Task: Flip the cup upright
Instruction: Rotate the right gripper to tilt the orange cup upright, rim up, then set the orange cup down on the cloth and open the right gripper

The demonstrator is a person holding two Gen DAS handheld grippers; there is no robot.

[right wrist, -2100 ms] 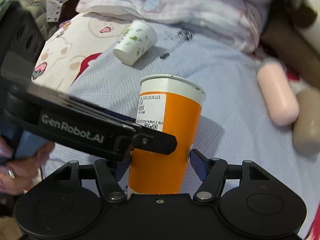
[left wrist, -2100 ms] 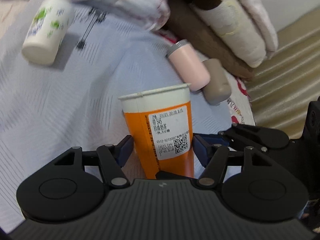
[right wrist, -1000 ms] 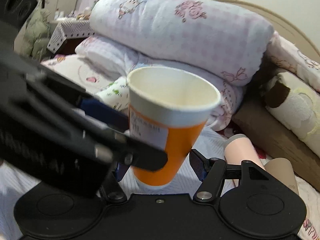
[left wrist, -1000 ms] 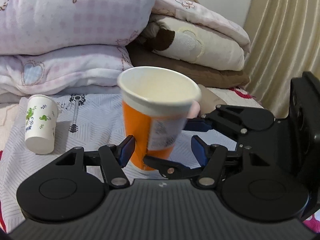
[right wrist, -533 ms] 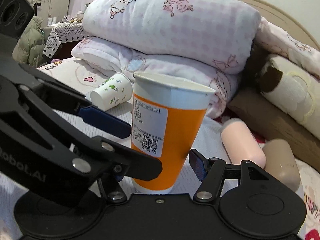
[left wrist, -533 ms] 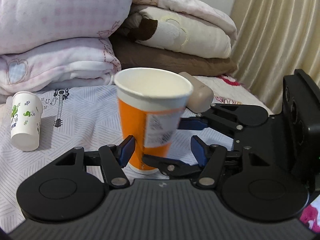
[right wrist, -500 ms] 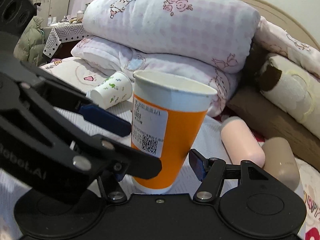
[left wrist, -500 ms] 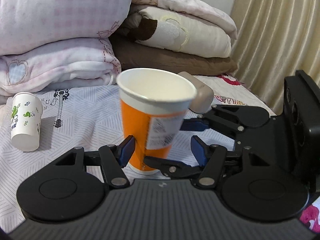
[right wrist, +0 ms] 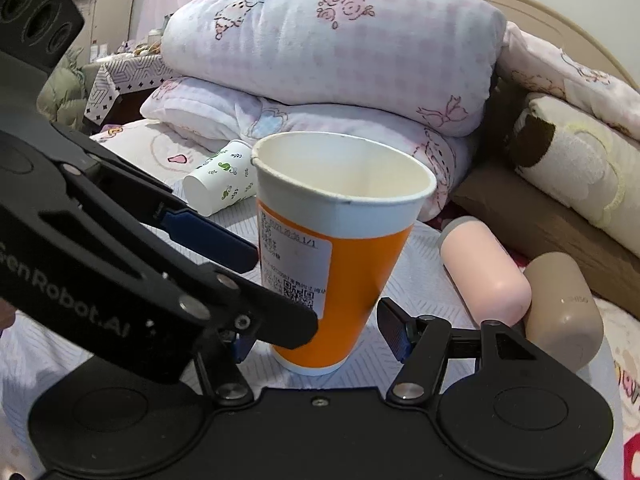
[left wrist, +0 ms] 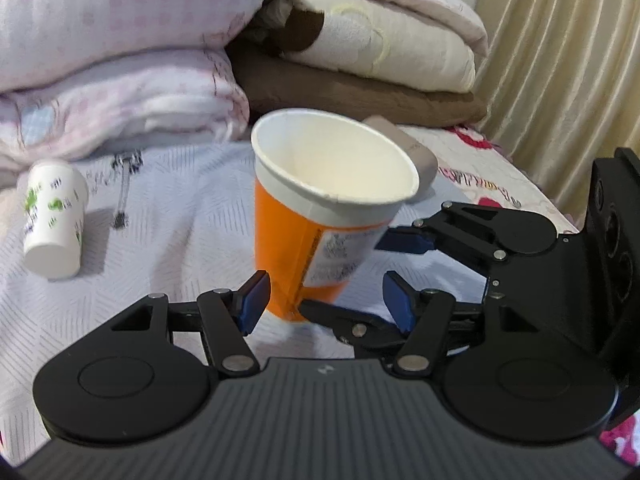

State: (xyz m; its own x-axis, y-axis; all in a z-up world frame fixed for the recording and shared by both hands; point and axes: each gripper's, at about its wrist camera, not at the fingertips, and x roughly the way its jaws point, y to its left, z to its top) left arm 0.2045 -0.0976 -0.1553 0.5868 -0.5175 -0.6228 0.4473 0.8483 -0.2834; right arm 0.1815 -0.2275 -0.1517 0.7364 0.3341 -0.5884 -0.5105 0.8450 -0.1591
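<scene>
The orange paper cup (left wrist: 316, 240) with a white rim and a printed label stands mouth up on the bed sheet, leaning a little. It also shows in the right wrist view (right wrist: 340, 256). My left gripper (left wrist: 326, 300) is open, its blue pads on either side of the cup's base with gaps. My right gripper (right wrist: 316, 332) is open too, around the cup's lower part. The other gripper's black fingers cross in front of the cup in both views.
A small white cup with green leaves (left wrist: 54, 220) lies on its side at the left. A pink bottle (right wrist: 484, 276) and a beige bottle (right wrist: 560, 312) lie at the right. Folded quilts (right wrist: 328, 56) and blankets (left wrist: 360, 56) pile up behind. A curtain (left wrist: 560, 60) hangs at the right.
The cup went from gripped and tilted to standing mouth up on the sheet. Both grippers have opened around it, and the left camera has drawn closer and higher.
</scene>
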